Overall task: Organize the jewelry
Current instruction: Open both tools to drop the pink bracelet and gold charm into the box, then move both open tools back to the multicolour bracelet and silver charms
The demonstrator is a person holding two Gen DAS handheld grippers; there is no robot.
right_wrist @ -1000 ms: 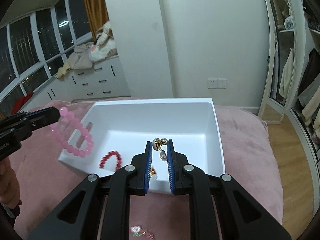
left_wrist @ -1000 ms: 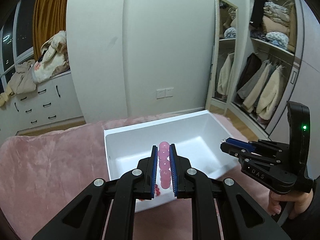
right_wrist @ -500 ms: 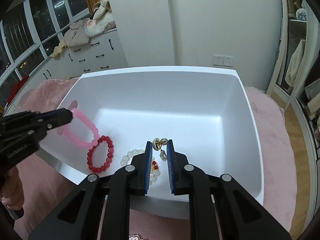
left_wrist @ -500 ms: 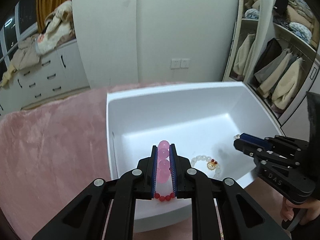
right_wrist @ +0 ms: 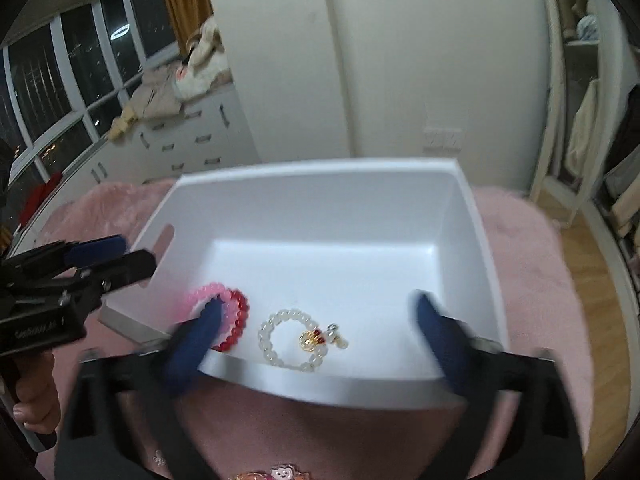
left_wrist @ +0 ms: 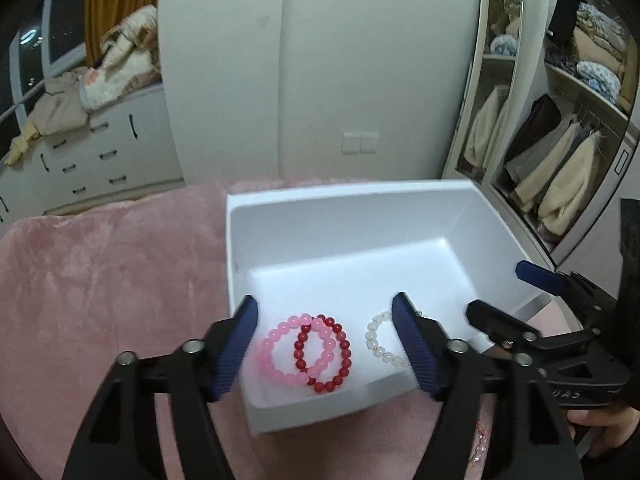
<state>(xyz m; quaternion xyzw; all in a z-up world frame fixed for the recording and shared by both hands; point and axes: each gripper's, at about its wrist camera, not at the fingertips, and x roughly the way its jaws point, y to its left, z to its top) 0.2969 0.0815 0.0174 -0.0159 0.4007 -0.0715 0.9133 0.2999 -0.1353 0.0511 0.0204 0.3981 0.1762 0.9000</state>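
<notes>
With both the left gripper [left_wrist: 324, 344] and right gripper [right_wrist: 316, 334] spread wide and empty over the white bin [right_wrist: 472, 216], the leftover hair clips [right_wrist: 276, 473] on the pink blanket [right_wrist: 532, 280] lie just beneath the right fingers (the nearer ones).

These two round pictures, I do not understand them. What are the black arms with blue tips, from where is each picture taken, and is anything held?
No robot here: a person holds a two-finger gripper in each hand, with a wide-angle camera on each gripper looking along its fingers. One picture comes from the left gripper, the other from the right gripper. Each gripper also appears at the edge of the other's picture. Both stand open and hold nothing.

Below them a white box sits on a pink plush blanket. Inside lie a pink bead bracelet overlapping a red bead bracelet, and a white bead bracelet with a gold charm. A few small trinkets lie on the blanket in front of the box.
</notes>
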